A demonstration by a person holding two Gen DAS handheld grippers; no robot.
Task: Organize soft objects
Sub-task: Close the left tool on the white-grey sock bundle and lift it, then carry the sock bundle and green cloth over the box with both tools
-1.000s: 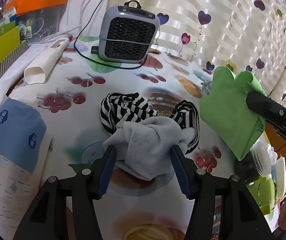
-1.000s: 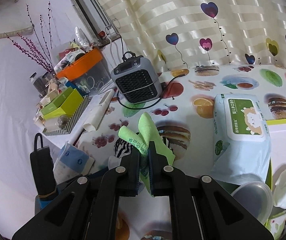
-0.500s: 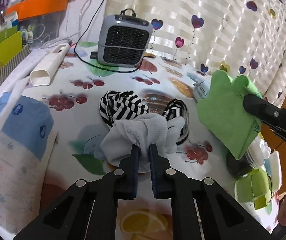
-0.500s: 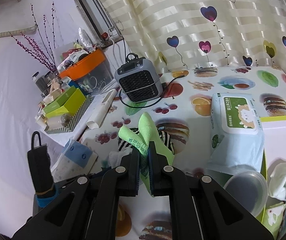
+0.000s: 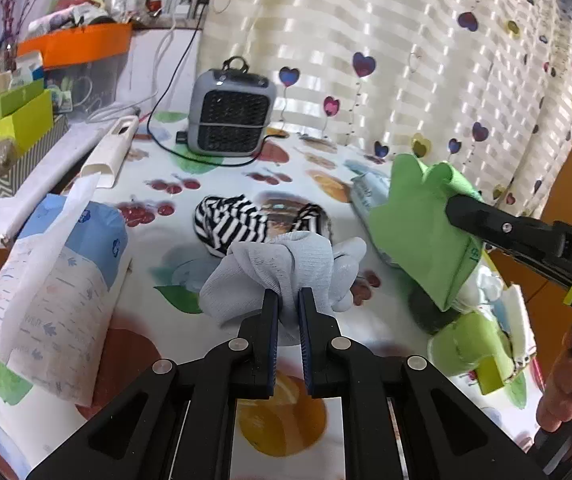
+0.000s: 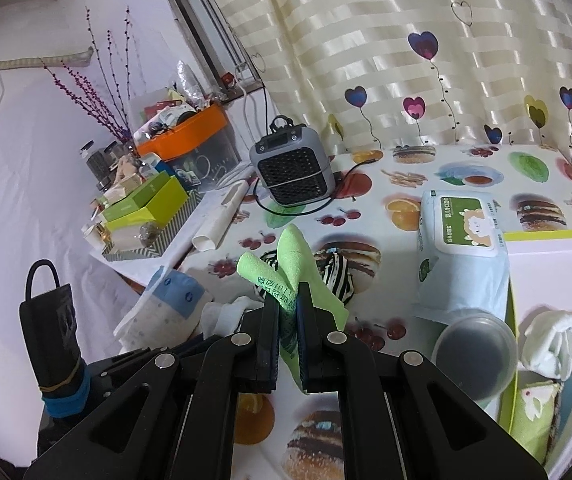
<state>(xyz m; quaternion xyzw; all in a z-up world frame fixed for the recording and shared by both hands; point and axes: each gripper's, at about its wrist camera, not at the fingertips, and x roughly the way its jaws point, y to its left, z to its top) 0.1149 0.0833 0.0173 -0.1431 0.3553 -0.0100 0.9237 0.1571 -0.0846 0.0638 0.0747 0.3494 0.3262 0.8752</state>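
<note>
My left gripper (image 5: 286, 300) is shut on a pale grey sock (image 5: 282, 264) and holds it lifted off the fruit-print tablecloth. Behind it lies a black-and-white striped sock (image 5: 230, 228), also seen in the right wrist view (image 6: 338, 276). My right gripper (image 6: 287, 304) is shut on a green cloth (image 6: 294, 256); in the left wrist view the cloth (image 5: 418, 228) hangs at the right, above the table. A yellow-green box (image 6: 546, 240) at the right holds a rolled white sock (image 6: 554, 340).
A grey fan heater (image 5: 230, 112) with its cable stands at the back. A wet-wipes pack (image 6: 462, 248) lies beside the box, a lidded plastic cup (image 6: 474, 352) in front of it. A tissue pack (image 5: 58, 288) lies at the left, a white tube (image 5: 110, 152) behind it.
My left gripper closed on the grey sock and lifted it off the table. My right gripper kept holding the green cloth and rose a little.
</note>
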